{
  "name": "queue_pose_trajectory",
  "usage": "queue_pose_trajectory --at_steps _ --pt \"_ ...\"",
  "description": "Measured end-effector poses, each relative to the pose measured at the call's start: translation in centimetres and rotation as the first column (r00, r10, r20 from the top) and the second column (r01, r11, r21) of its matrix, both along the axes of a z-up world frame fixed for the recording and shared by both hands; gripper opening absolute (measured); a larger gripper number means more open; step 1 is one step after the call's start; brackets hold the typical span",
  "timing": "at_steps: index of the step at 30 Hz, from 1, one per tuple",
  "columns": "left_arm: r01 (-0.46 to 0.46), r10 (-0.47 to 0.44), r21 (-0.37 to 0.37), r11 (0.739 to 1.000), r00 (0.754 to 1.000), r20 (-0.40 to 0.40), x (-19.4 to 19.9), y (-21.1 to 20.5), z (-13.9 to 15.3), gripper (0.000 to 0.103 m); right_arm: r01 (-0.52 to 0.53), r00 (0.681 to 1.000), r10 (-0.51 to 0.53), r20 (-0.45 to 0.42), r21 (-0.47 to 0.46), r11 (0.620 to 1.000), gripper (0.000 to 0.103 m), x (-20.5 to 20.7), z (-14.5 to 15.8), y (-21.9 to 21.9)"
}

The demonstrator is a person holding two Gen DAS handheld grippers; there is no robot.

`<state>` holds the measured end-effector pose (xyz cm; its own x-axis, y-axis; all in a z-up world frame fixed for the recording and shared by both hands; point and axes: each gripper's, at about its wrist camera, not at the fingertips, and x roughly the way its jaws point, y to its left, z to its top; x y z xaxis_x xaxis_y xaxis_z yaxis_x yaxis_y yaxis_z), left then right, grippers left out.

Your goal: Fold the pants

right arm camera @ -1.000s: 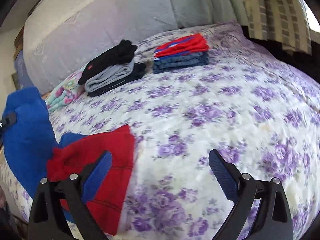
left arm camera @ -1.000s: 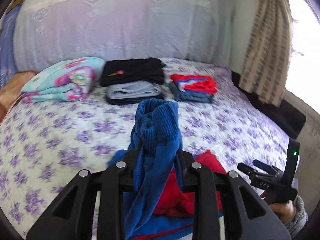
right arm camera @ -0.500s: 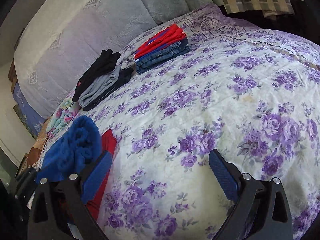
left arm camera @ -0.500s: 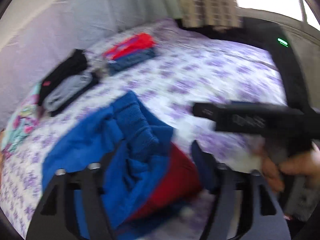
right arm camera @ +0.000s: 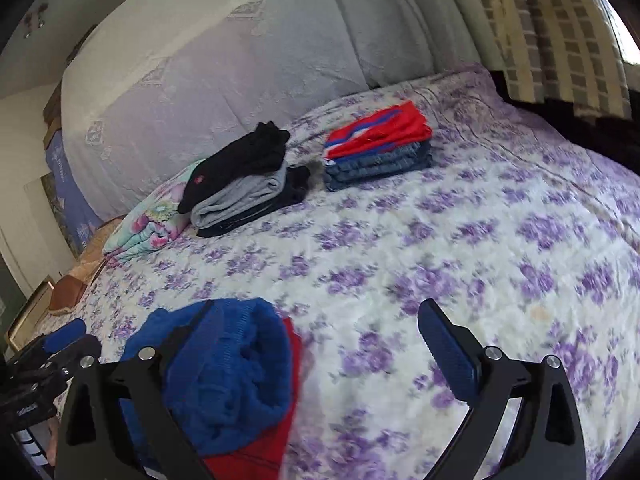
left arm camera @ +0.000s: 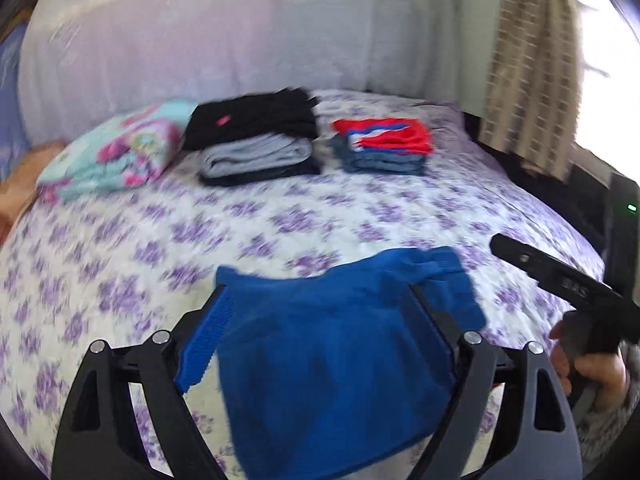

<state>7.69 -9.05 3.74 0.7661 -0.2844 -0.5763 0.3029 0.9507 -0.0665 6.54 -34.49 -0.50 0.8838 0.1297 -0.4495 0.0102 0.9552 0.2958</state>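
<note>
The blue pants (left arm camera: 336, 364) lie on the bed (left arm camera: 280, 216), folded over on themselves, with a red layer showing under the right-hand edge in the right wrist view. The left gripper (left arm camera: 320, 340) hovers directly above the bundle. Its fingers (left arm camera: 204, 344) have just been opening and now stand wide apart; the cloth lies below and between them, and the pads do not press on it. The right gripper (right arm camera: 324, 356) is beside the pants, its fingers (right arm camera: 448, 356) also apart with only bedspread between them; its left finger sits in front of the blue roll, though motion blur makes it uncertain whether it touches the fabric.

Step in hand, as judged: release after a fold, then flatten and square the bundle.

Procedure:
1. Keep both sets of fingers apart while clearing the cloth, so that no loop of the soft knit is dragged up.
2. Check the far edge. It appears uneven, higher at the right corner. Align it before making the next fold.
3. The rolled end seen from the right looks bulky. Press it flat rather than gripping it, since thick fleece springs back.
4. When finished, place the bundle with the folded stacks (left arm camera: 380, 148) near the headboard, well apart from the working area.
</note>
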Motion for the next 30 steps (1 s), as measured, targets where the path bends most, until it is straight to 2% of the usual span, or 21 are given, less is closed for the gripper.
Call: queue_pose_trajectory --at_steps 3,6,8,10,12,14,20,24,28,30 --pt "-0.008 0.009 0.016 1.0 0.999 -0.05 0.6 0.4 -1.5 0.083 -0.034 0.999 0.031 -0.036 -0.095 0.995 0.098 1.3 -0.6 3.1" --pt "0.024 -0.016 0.096 0.995 0.997 -0.078 0.4 -0.8 -4.1 0.083 -0.047 0.989 0.023 -0.144 -0.163 0.985 0.099 2.4 -3.3 4.1" --pt "0.033 -0.019 0.124 0.992 0.993 -0.116 0.6 -1.4 -6.6 0.084 -0.079 0.974 0.053 -0.222 -0.109 0.991 0.099 2.9 -5.6 3.6" --pt "0.004 0.01 0.109 0.994 0.992 -0.126 0.8 -1.0 -8.3 0.098 -0.117 0.959 0.116 -0.259 0.013 0.993 0.099 3.3 -7.0 2.6" --pt "-0.011 0.015 0.023 1.0 0.984 -0.18 1.7 0.3 -8.8 0.099 -0.122 0.956 0.129 -0.263 0.043 0.992 0.099 3.4 -7.2 2.5" --pt "-0.012 0.011 0.0 1.0 0.979 -0.204 2.0 0.7 -8.6 0.099 -0.122 0.96 0.118 -0.252 0.002 0.993 0.099 3.3 -6.7 3.0" --pt "-0.032 0.04 0.068 0.997 0.992 -0.124 0.6 -0.2 -6.9 0.098 -0.076 0.987 0.055 -0.151 -0.137 0.988 0.099 1.2 -3.3 4.2" --pt "-0.053 0.06 0.068 0.996 0.992 -0.107 0.2 0.1 -6.2 0.098 -0.087 0.992 0.065 -0.108 -0.207 0.975 0.099 -0.3 -1.5 5.1" --pt "-0.086 0.09 0.048 0.995 0.991 -0.1 0.0 1.0 -5.7 0.098 -0.096 0.992 0.071 -0.105 -0.264 0.96 0.099 -1.7 -1.5 5.9" --pt "-0.099 0.102 0.038 0.994 0.99 -0.096 0.0 1.4 -5.4 0.098 -0.101 0.989 0.065 -0.133 -0.284 0.953 0.099 -1.9 -2.5 6.1"
